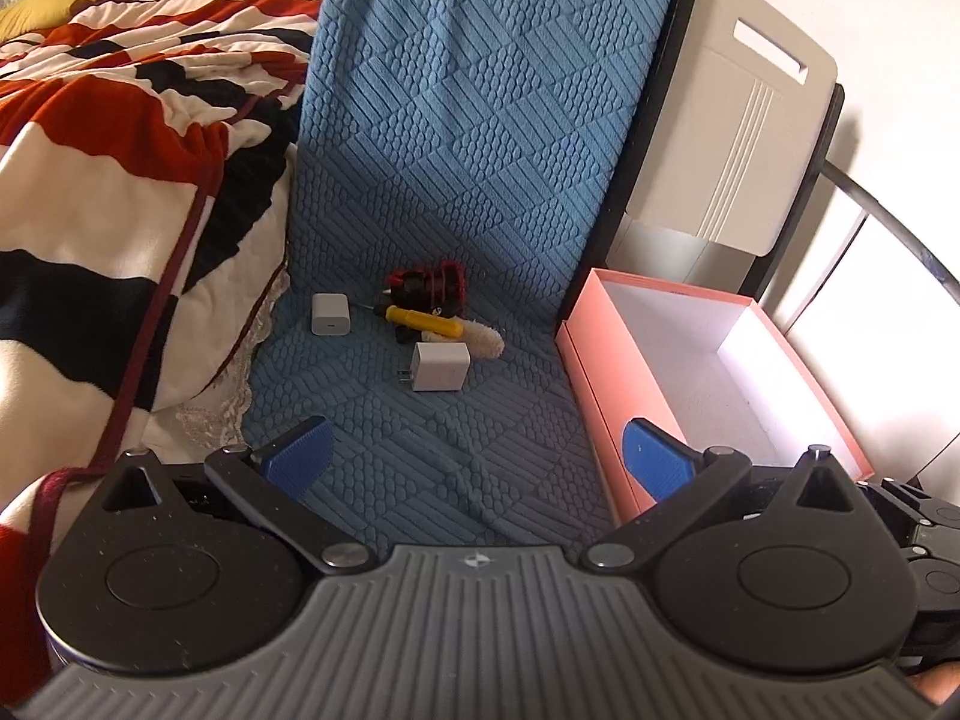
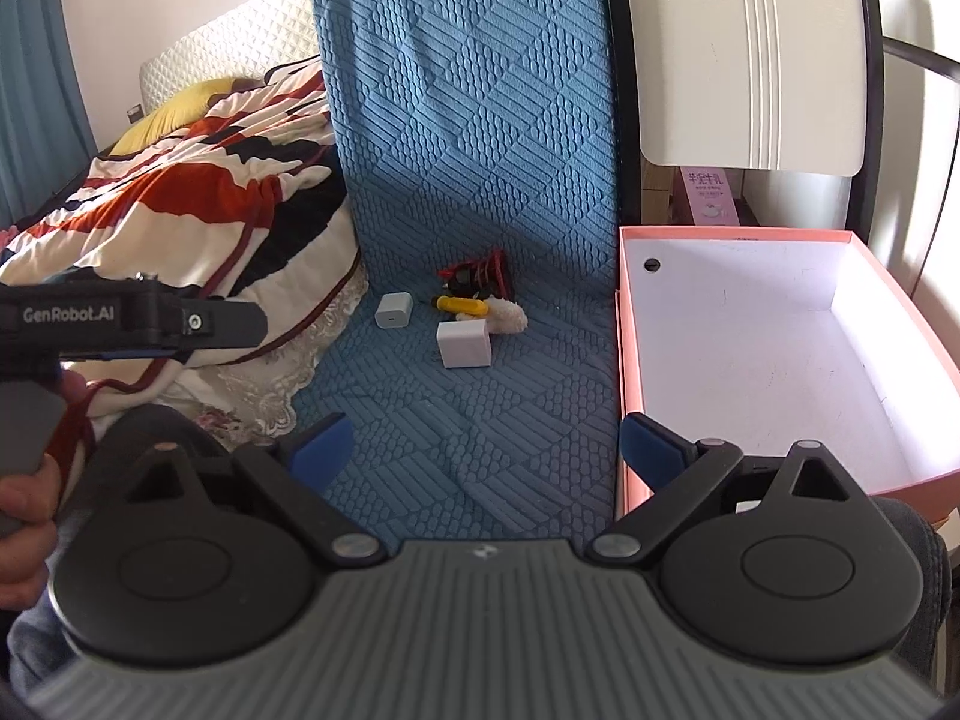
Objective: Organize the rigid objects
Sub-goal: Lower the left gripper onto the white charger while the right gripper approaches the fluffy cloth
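On the blue textured mat (image 1: 456, 192) (image 2: 468, 168) lies a small cluster: a big white charger cube (image 1: 441, 366) (image 2: 463, 345), a smaller white charger (image 1: 326, 313) (image 2: 393, 309), a yellow-handled tool (image 1: 423, 319) (image 2: 461, 304), a red and black object (image 1: 429, 285) (image 2: 477, 273) and a fluffy white piece (image 1: 487, 341) (image 2: 507, 315). My left gripper (image 1: 477, 459) is open, well short of the cluster, nothing between its blue pads. My right gripper (image 2: 486, 450) is open too, equally far back and empty. An empty pink box (image 1: 606, 372) (image 2: 624, 330) sits to the right of the mat.
A striped red, white and black blanket (image 1: 120, 180) (image 2: 198, 204) is heaped on the left. A white chair back (image 1: 738, 138) (image 2: 750, 60) stands behind the box. The left gripper's body (image 2: 132, 318) and a hand (image 2: 24, 522) show at the left of the right wrist view.
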`<state>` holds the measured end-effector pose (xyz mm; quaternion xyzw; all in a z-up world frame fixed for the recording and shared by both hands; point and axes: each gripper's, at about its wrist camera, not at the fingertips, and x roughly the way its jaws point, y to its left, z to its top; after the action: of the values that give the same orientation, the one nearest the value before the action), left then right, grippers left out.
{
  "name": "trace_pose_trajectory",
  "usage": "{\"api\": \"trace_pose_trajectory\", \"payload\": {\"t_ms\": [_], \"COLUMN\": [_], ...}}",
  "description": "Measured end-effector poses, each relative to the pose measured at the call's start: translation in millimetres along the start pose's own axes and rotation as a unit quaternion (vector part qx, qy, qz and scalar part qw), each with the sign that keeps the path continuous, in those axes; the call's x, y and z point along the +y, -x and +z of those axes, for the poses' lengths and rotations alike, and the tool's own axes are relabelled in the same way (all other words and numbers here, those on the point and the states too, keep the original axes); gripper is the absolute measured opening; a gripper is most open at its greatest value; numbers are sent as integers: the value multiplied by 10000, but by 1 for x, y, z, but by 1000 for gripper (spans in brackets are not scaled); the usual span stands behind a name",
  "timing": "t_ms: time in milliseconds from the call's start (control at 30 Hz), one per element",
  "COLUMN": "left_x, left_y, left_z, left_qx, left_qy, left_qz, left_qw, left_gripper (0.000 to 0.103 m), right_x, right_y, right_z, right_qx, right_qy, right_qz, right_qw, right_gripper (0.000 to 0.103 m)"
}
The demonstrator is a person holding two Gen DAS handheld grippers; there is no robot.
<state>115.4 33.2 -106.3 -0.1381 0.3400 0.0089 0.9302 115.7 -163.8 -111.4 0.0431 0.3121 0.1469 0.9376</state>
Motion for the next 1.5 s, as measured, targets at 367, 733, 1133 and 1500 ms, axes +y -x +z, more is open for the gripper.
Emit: {"api": "trace_pose_trajectory", "payload": {"t_ms": [367, 733, 1133, 1500], "left_x": [11, 12, 38, 45], "left_y": [-54, -120, -201, -237], "left_z": [-3, 4, 28, 35], "left_qx": [74, 60, 304, 503], "left_qy": [-109, -204, 241, 277], "left_qz": [49, -7, -43, -274], "left_qw": [9999, 9998, 9992, 9980], "left_gripper": [103, 103, 102, 87], "right_x": [1, 10, 1, -27], "right_y": [-48, -118, -169, -223], "right_z": [-8, -11, 17, 50], "right_qx": [-86, -40, -108, 214], "right_qy": [114, 345, 615, 646], "right_qz": [196, 3, -108, 208], "right_qw": [9997, 9994, 9980, 9975], "right_gripper": [97, 89, 62, 40]}}
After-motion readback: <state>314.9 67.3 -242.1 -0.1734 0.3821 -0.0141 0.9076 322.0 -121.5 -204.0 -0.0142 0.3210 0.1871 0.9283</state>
